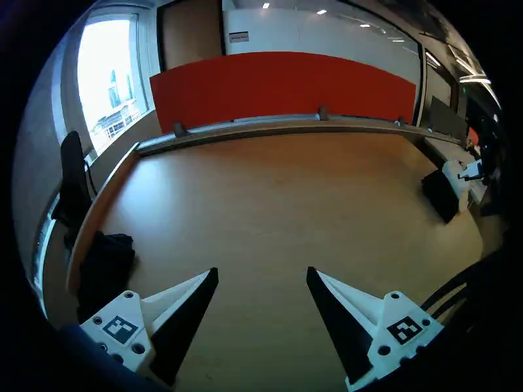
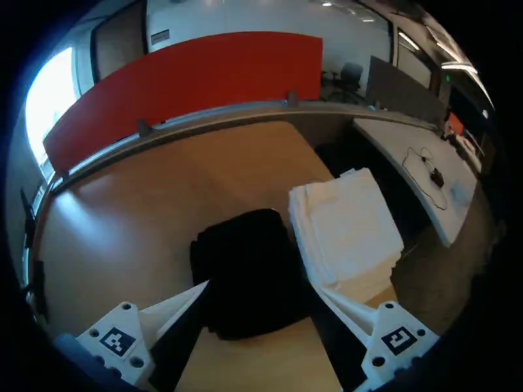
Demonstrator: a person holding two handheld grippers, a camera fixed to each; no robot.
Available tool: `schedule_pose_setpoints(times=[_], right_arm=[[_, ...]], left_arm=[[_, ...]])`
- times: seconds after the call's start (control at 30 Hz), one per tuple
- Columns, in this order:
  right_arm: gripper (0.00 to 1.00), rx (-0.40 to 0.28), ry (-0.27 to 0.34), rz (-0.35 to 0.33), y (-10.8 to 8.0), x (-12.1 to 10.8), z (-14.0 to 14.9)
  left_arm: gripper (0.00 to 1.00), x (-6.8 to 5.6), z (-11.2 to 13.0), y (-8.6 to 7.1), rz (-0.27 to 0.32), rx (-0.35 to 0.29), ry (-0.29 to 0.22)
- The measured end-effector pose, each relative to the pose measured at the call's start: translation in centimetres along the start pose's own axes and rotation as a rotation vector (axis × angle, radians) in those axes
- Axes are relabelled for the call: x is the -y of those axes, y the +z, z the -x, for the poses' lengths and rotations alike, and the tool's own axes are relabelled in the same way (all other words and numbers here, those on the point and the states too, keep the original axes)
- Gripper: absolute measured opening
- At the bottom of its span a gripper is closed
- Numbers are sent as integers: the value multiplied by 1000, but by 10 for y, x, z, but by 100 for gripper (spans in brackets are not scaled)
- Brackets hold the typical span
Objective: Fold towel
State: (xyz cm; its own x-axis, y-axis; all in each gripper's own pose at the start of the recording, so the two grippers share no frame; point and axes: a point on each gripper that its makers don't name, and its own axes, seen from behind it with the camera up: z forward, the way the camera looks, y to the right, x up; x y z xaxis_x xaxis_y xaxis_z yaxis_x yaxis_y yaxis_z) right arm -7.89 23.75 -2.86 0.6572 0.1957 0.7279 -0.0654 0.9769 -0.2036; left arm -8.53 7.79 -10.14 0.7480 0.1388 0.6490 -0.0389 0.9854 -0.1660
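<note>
In the right gripper view a black towel (image 2: 252, 261) lies crumpled on the wooden table (image 2: 150, 196), near its right edge. Right beside it sits a stack of folded white towels (image 2: 346, 228). My right gripper (image 2: 259, 287) is open, its two fingers standing either side of the black towel's near part with nothing pinched. In the left gripper view my left gripper (image 1: 261, 271) is open over bare wooden table (image 1: 274, 196). Far off at the right edge there is a dark shape with something white (image 1: 448, 189) beside it, too small to tell.
A red partition (image 1: 281, 85) runs along the table's far edge. A dark bundle of cloth (image 1: 104, 261) lies at the table's left edge, with a black chair (image 1: 72, 183) behind it. A second desk with cables (image 2: 425, 166) stands to the right of the towels.
</note>
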Motion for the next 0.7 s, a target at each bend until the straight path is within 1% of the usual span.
schedule_pose_setpoints(times=[0.2,0.3,0.5,0.6,0.7], right_arm=[[97,-85,13,-8,-7,8,-13],[97,-137,9,1,-13,10,-22],[97,-257,-19,9,-30,18,-41],[97,-305,-41,13,-39,22,-47],[97,-352,-48,29,-46,23,-53]], left_arm=[[100,8,-20,-1,-14,-45,-18],[100,12,-31,-1,-21,-68,-25],[100,24,-56,-3,-44,-125,-20],[100,29,-69,-5,-58,-154,-22],[100,33,-77,-7,-64,-176,-30]])
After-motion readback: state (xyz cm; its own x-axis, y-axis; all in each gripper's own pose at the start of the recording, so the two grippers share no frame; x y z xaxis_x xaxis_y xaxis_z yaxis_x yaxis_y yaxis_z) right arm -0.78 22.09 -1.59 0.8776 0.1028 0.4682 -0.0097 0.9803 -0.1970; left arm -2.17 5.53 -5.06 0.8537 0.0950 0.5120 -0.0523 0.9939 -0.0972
